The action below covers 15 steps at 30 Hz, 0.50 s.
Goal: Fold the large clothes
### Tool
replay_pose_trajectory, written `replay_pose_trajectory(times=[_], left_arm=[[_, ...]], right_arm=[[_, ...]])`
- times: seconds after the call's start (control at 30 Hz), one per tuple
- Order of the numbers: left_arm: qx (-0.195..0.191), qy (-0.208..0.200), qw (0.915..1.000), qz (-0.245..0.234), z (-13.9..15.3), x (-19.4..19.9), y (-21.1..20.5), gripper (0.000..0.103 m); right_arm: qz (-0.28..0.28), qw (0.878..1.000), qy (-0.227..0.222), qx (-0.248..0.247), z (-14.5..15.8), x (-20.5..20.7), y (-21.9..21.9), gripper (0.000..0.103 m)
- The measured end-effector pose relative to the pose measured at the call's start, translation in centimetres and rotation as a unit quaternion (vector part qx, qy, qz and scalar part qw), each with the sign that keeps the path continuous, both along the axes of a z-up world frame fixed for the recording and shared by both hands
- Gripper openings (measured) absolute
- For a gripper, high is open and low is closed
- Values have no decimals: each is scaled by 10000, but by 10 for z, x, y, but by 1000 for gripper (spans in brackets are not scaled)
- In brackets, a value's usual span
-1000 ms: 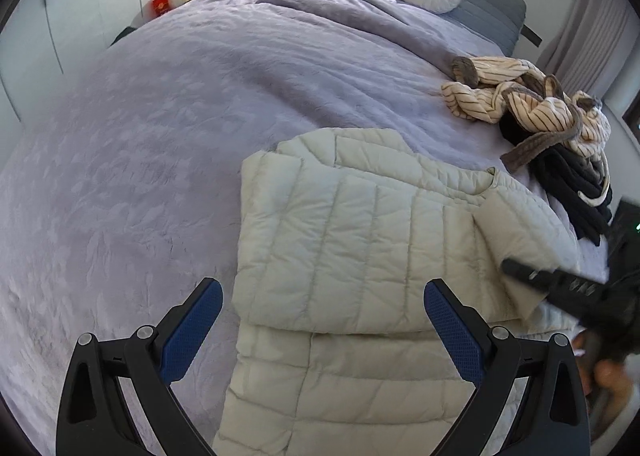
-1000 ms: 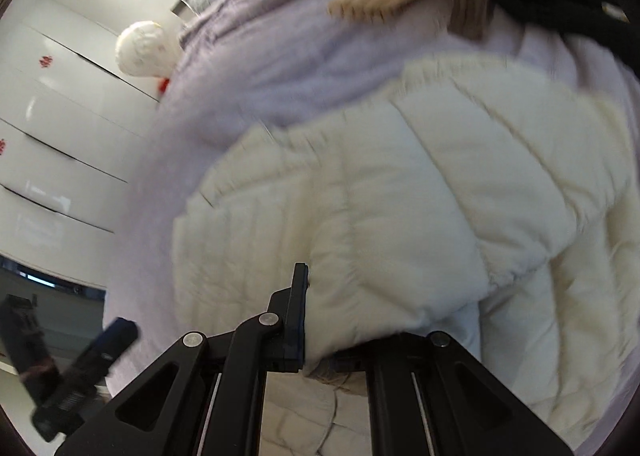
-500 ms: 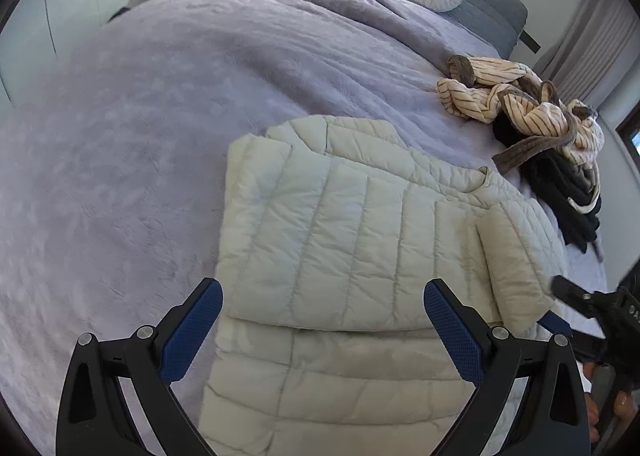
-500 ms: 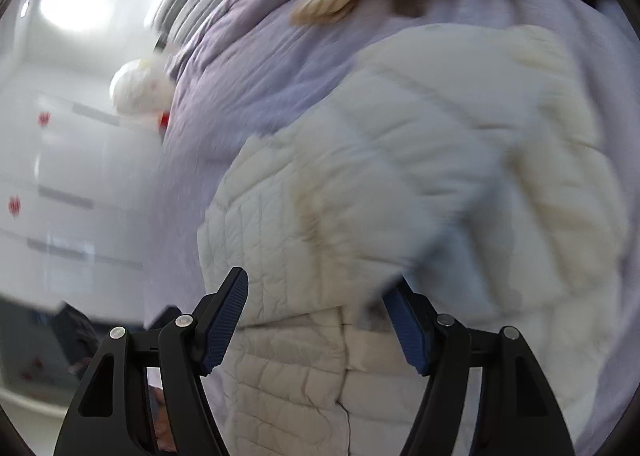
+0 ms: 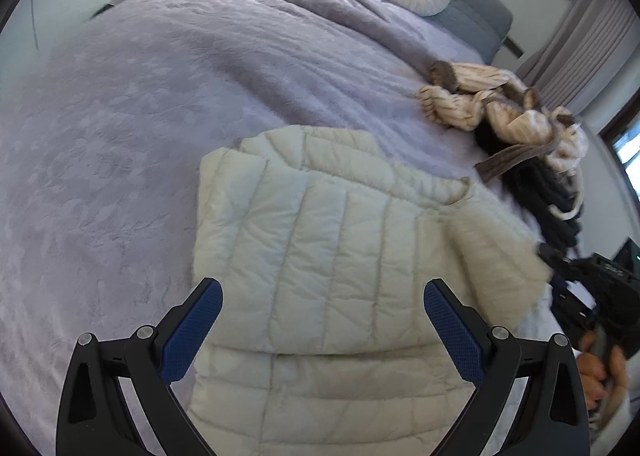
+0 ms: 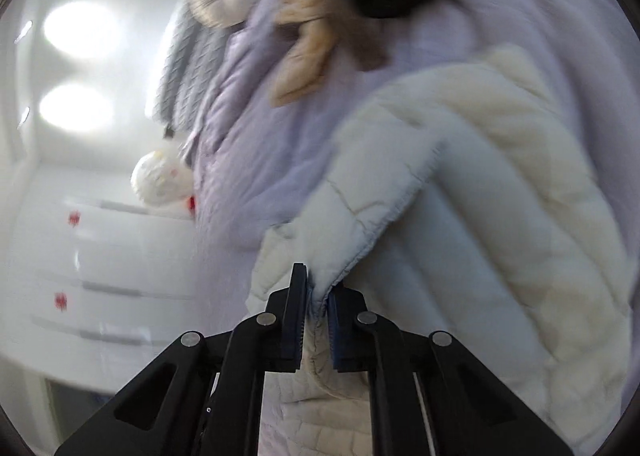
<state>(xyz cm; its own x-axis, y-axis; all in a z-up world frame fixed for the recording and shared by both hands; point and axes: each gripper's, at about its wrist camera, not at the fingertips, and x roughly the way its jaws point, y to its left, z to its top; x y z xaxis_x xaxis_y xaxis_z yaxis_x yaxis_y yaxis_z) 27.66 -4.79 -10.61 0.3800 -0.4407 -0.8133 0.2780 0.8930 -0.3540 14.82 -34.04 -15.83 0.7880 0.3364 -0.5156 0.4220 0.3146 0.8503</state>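
Jacket (image 6: 480, 216) hem pinched, right gripper (image 6: 317, 320), no legible writing

The cream quilted jacket (image 5: 340, 264) lay partly folded on the bed, collar toward two o'clock, its edge pinched.

Soft daylight; right view motion-blurred, ceiling lights (image 6: 76, 68) glaring.

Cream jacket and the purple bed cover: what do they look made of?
Puffer jacket: looks like thin, smooth synthetic shell over soft fill, with a slight sheen; stitched channels puff up between seams. Bed cover: seems a matte, plush, fleece-like fabric with a faint embossed pattern and soft creases. The exact fibre of either cannot be told.
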Motion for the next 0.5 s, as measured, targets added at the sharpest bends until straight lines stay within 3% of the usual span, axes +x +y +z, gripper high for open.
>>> replay_pose_trajectory(times=[0.17, 0.33, 0.43, 0.5], left_arm=[[-655, 135, 9978, 20, 5, 10, 19, 101], [-984, 267, 9948, -8, 2, 21, 32, 101], [-1221, 499, 9912, -140, -7, 24, 30, 101], [-1291, 632, 9894, -203, -14, 25, 25, 101]], right_arm=[[1181, 9881, -199, -969, 23, 47, 48, 11], [2453, 9588, 209, -1416, 0, 81, 115, 11], [2802, 9459, 591, -1527, -17, 87, 136, 12], [2747, 9475, 674, -1493, -19, 83, 136, 24]])
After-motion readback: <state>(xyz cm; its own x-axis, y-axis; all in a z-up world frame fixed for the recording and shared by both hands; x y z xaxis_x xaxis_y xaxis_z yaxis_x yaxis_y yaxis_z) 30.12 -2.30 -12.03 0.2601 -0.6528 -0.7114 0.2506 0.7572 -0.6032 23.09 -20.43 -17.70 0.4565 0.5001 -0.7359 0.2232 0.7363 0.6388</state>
